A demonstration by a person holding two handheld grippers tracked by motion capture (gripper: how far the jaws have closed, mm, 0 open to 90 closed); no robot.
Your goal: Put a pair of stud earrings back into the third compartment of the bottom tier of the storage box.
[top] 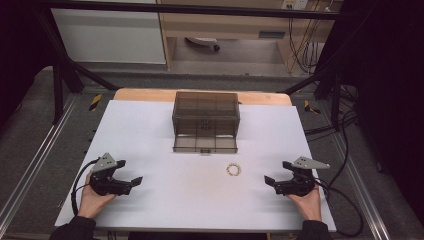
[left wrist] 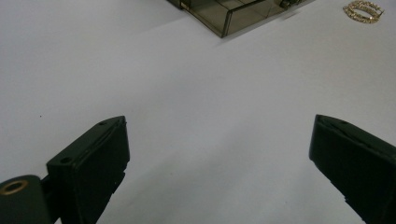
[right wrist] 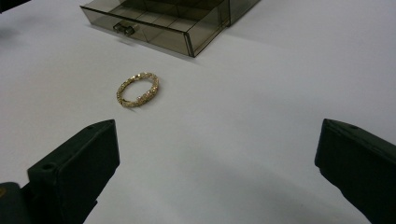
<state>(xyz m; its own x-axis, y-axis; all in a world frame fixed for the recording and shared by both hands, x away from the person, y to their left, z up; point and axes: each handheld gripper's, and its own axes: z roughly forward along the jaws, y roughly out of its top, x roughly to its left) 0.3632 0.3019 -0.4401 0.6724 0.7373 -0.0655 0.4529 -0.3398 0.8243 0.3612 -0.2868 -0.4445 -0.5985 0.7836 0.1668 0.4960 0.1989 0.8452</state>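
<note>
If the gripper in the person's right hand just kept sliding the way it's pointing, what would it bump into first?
Probably the gold bracelet: it lies on the white table ahead of the right gripper, slightly left of its open fingers' midline, so it might pass close by. Beyond stands the smoky drawer box.

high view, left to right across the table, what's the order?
left hand-held gripper → smoky drawer box, drawer pulled out → gold bracelet → right hand-held gripper. Both sets of jaws stand apart, holding nothing.
</note>
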